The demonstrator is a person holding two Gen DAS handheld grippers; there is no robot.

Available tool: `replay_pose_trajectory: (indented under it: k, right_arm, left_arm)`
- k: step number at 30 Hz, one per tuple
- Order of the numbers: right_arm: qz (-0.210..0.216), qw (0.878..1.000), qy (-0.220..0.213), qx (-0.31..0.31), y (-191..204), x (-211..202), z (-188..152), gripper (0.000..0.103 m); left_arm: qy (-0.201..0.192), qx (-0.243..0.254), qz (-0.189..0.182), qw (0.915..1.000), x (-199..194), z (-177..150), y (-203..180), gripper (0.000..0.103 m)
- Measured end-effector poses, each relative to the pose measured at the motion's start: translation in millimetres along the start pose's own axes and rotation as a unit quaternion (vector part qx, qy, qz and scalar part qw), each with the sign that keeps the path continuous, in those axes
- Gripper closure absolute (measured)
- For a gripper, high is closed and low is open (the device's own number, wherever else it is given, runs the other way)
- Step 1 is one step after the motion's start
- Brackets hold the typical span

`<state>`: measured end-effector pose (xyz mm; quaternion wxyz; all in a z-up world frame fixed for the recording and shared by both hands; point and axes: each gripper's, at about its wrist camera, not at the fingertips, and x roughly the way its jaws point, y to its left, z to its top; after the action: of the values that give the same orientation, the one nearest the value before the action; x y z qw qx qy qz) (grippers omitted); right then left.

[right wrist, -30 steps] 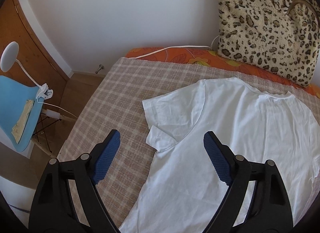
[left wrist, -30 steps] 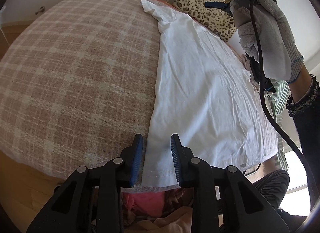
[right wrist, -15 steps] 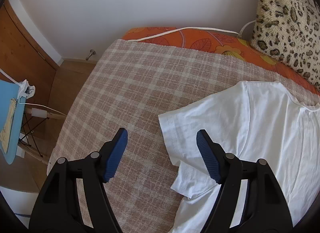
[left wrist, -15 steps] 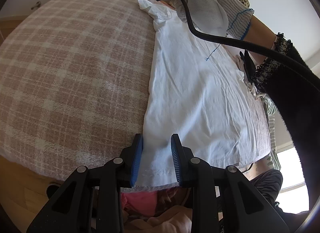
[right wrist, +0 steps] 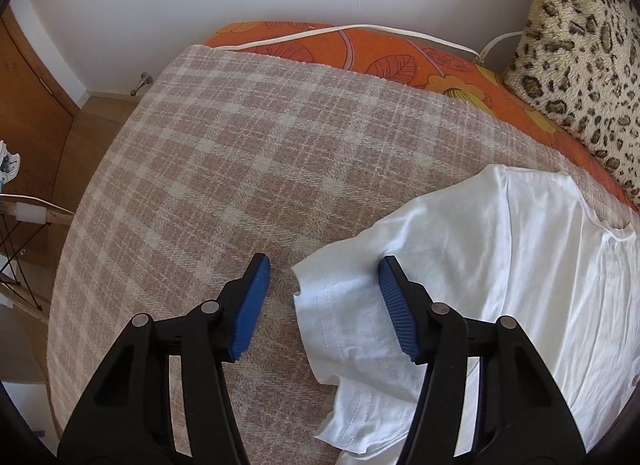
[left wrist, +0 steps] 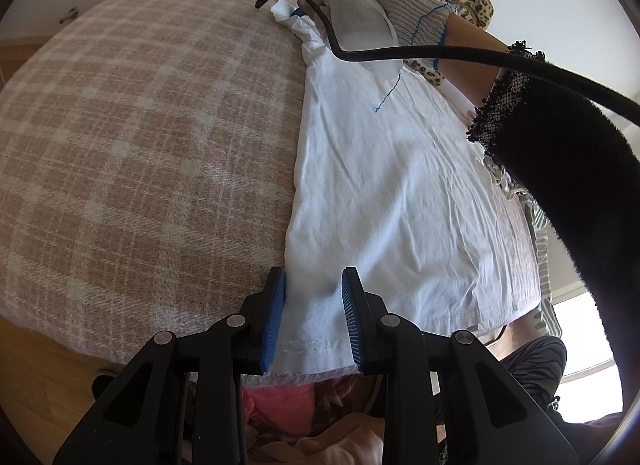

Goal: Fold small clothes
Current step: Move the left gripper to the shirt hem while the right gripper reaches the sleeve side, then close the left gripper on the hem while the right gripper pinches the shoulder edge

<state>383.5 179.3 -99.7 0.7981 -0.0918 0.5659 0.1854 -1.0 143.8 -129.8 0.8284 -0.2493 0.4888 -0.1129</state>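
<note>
A: How do the two grippers stand?

B: The left gripper is narrowly parted, its blue pads straddling the hem corner of the T-shirt; whether they pinch it cannot be told. The right gripper is about half open and closing, with the sleeve between its jaws and a gap at the left pad.

A: How many garments?

B: One white, creased shirt, lying flat on the checked blanket, toward 3 o'clock. One leopard-print bag sits at 1 o'clock.
</note>
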Motion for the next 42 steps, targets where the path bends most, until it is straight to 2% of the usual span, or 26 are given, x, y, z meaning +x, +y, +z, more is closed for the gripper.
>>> replay_pose_trajectory:
  k: [4,5,6,7,9,12,21,30,34,42]
  right_arm:
    - [0.005,1.0,-0.012,-0.001,-4.2,0.3,-1.8,0.049]
    - [0.0,1.0,-0.015,-0.006,-4.4,0.2,-3.2,0.053]
    - [-0.007,1.0,-0.017,-0.011,-4.2,-0.1,-4.3,0.059]
    - [-0.014,1.0,-0.02,-0.015,-4.4,-0.6,-5.4,0.062]
    - [-0.021,0.999,-0.023,-0.016,-7.0,-1.3,-5.4,0.077]
    - [-0.017,1.0,-0.024,-0.008,-16.7,-3.4,-4.2,0.091]
    - [-0.005,0.998,-0.059,0.009,-45.9,-27.9,-10.5,0.095]
    - [-0.013,0.995,-0.093,0.017,-87.4,-68.8,-10.3,0.096]
    - [-0.016,0.994,-0.101,0.027,-112.3,-84.3,-13.4,0.096]
    - [-0.041,0.991,-0.113,0.052,-170.3,-105.7,-40.4,0.096]
  left_arm:
    - [0.005,0.028,0.009,0.9996,5.0,-0.1,-9.4,0.077]
    - [0.004,0.033,0.013,0.9994,5.9,-0.2,-11.3,0.078]
    - [0.004,0.039,0.015,0.9991,6.8,0.0,-13.1,0.078]
    - [0.005,0.042,0.016,0.999,8.2,0.4,-14.0,0.083]
    - [0.007,0.03,0.012,0.9995,11.0,1.4,-10.6,0.093]
    - [0.007,0.006,-0.003,1.0,11.2,3.1,-3.5,0.097]
    - [-0.008,0.03,-0.044,0.9985,4.3,5.3,-18.7,0.1]
    - [-0.01,0.055,-0.072,0.9958,7.0,7.4,-39.7,0.1]
    - [-0.006,0.08,-0.085,0.9932,10.4,8.3,-58.4,0.1]
    - [0.013,0.133,-0.105,0.9855,29.3,6.4,-105.1,0.1]
